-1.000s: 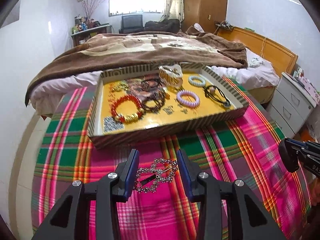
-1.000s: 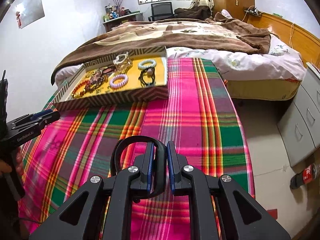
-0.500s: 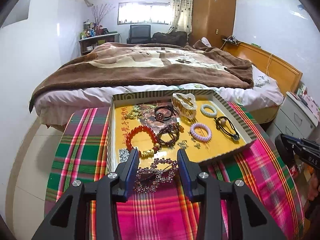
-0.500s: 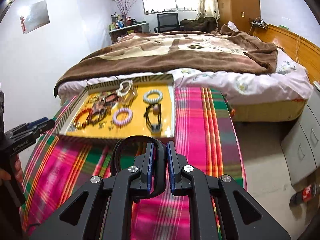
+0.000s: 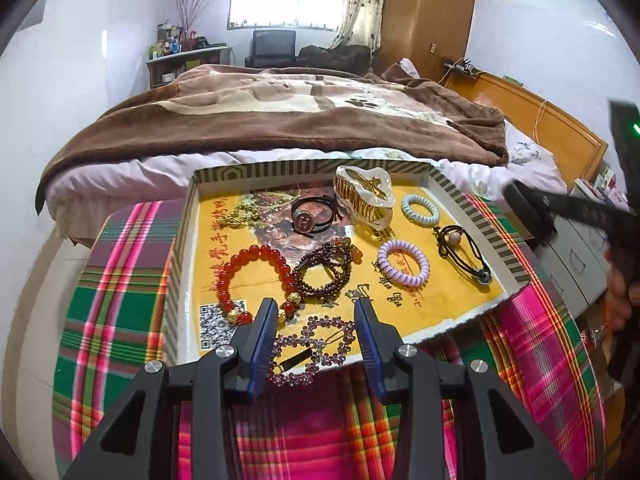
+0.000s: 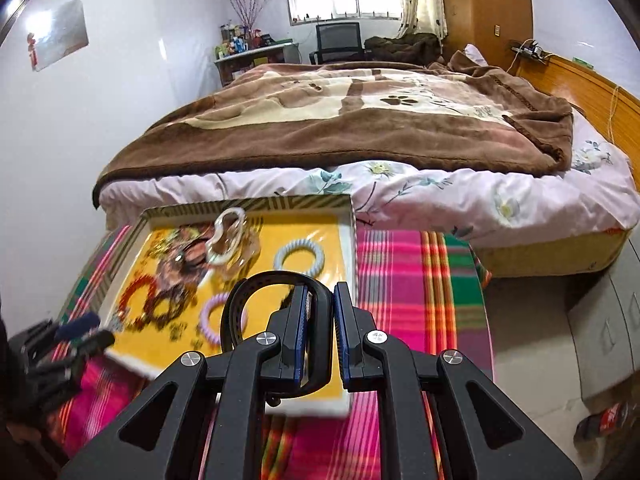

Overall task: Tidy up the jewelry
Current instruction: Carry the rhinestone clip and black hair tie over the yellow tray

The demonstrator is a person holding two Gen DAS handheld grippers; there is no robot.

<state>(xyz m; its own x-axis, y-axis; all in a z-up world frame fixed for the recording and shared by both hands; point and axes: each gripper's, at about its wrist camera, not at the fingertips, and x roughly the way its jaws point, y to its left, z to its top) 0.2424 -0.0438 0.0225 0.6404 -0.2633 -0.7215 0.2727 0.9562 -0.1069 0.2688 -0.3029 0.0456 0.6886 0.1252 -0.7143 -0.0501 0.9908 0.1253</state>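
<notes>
A striped-rim tray [image 5: 264, 170] with a yellow floor holds a red bead bracelet [image 5: 256, 276], a dark bead bracelet [image 5: 324, 276], a purple coil tie [image 5: 404, 268], a pale blue coil tie [image 5: 420, 208], a claw clip [image 5: 364, 196] and black hair ties. My left gripper [image 5: 316, 340] is shut on a rhinestone hair clip [image 5: 312, 350], which hangs over the tray's near edge. In the right wrist view my right gripper [image 6: 320, 328] is shut on a thick black loop band [image 6: 272, 278] above the near right part of the tray [image 6: 248, 203].
The tray sits on a pink and green plaid cloth [image 5: 120, 312]. Right behind it stands a bed with a brown blanket [image 6: 360, 128]. Grey drawers [image 6: 608, 328] stand at the right, and a bottle [image 6: 604, 424] lies on the floor. The left gripper's blurred body [image 6: 60, 344] shows at the lower left.
Both grippers have moved forward to the tray with their loads. The rhinestone clip went from over the cloth to the tray's near edge. The black band now hangs over the tray.
</notes>
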